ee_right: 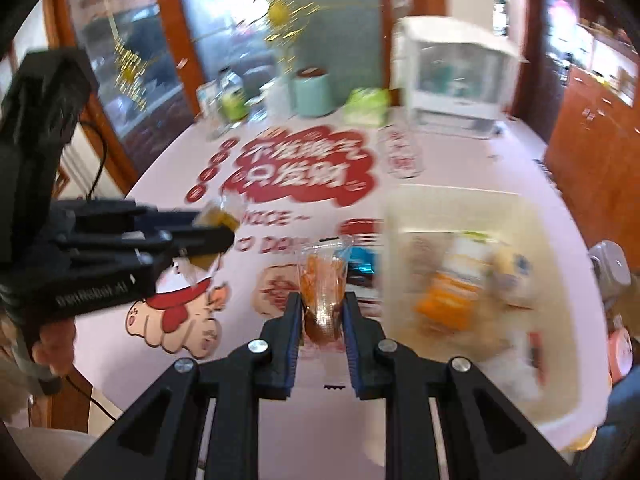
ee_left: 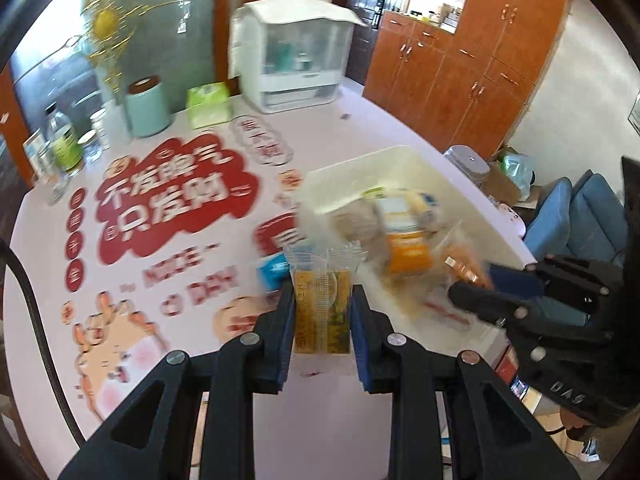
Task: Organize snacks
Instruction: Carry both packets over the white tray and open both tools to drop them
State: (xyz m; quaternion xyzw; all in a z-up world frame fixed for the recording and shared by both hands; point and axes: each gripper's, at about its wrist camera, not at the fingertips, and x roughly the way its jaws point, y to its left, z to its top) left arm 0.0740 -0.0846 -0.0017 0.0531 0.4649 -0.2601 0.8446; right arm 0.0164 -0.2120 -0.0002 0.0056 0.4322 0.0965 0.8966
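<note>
Here, the left gripper (ee_left: 322, 304) clamps a yellow snack packet (ee_left: 322, 312), and the right gripper (ee_right: 322, 312) clamps an orange snack packet (ee_right: 323, 292). The white bin (ee_right: 472, 208) of snacks lies at two o'clock from each on the table (ee_left: 168, 360).

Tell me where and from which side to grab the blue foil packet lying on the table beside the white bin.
Take the blue foil packet by its free near edge, coming from above on the side away from the white plastic bin. It lies flat on the table close to the bin wall, so that side leaves little room for the tongs. Blur hides its exact outline, and both tongs already hold snacks.
</note>
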